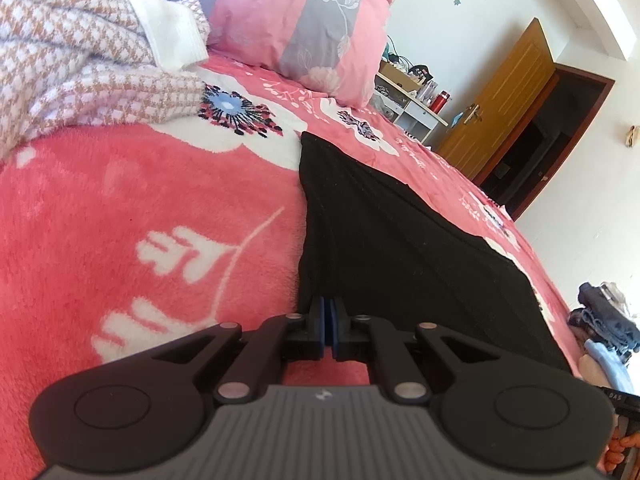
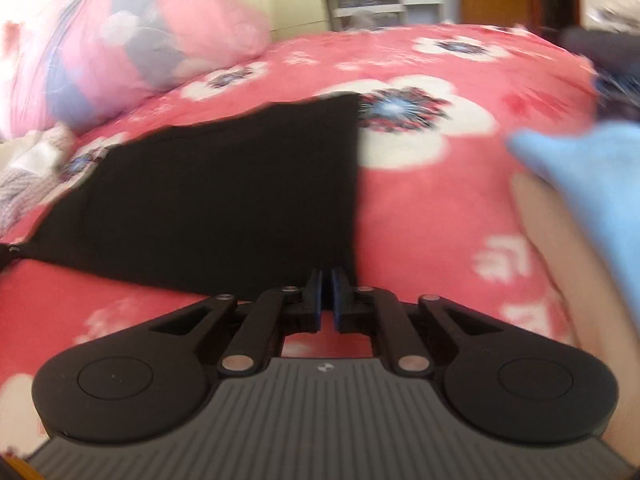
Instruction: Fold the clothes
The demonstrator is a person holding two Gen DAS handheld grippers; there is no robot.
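Note:
A black garment (image 1: 400,240) lies spread on the pink flowered bedspread (image 1: 140,220). My left gripper (image 1: 331,306) is shut on the garment's near left corner, at the cloth's edge. The garment also shows in the blurred right wrist view (image 2: 224,192), where my right gripper (image 2: 329,280) is shut on its near right corner. The cloth runs taut away from both grippers toward the far side of the bed (image 2: 440,220).
A houndstooth blanket (image 1: 72,56) and a pink-and-grey pillow (image 1: 288,12) lie at the head of the bed. Folded blue clothes (image 1: 604,324) sit at the right edge; light blue cloth (image 2: 592,176) shows at right. A white shelf (image 1: 412,108) and wooden door (image 1: 504,96) stand beyond.

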